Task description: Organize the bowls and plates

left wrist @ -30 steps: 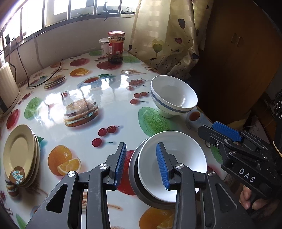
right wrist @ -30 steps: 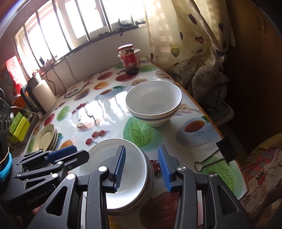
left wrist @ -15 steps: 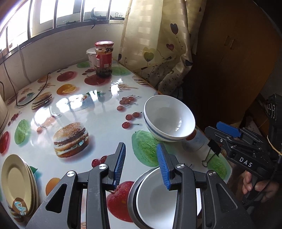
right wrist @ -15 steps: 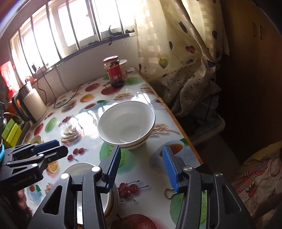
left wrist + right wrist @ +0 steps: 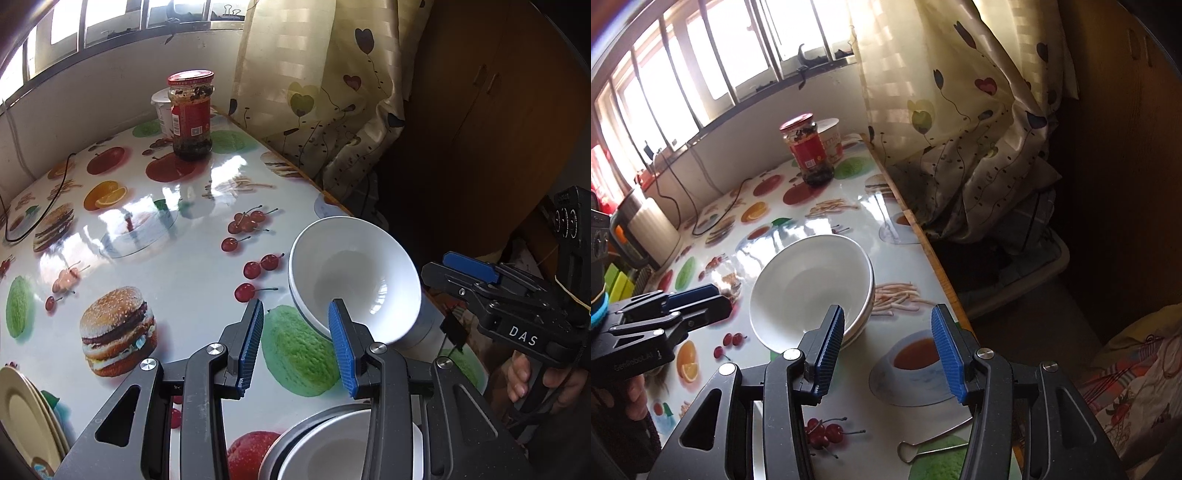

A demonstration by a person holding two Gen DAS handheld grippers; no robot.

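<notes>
Left tool (image 5: 295, 347): jaws spread, holding nothing, poised above the tabletop (image 5: 177, 258). Its right pad (image 5: 341, 350) overlaps the near rim of the bowl stack (image 5: 354, 280) in the left wrist view; whether they touch cannot be told.

Right tool (image 5: 892, 350): jaws spread wide, holding nothing. Its left pad (image 5: 829, 350) sits at the near rim of the bowl stack (image 5: 812, 291); contact cannot be confirmed.

Bowl stack: white, nested, at 2 o'clock on the tabletop from the left wrist view, near the right edge.

Second bowl (image 5: 351, 450): white, nested in a grey one, at 6 o'clock, partly hidden by the left tool.

Plates (image 5: 26, 417): a cream pile at 8 o'clock, well apart from the bowls.

Jar (image 5: 192, 114): upright at 12 o'clock, a tub (image 5: 162, 110) just behind it.

Binder clip (image 5: 923, 448): on the tabletop at 5 o'clock in the right wrist view.
</notes>
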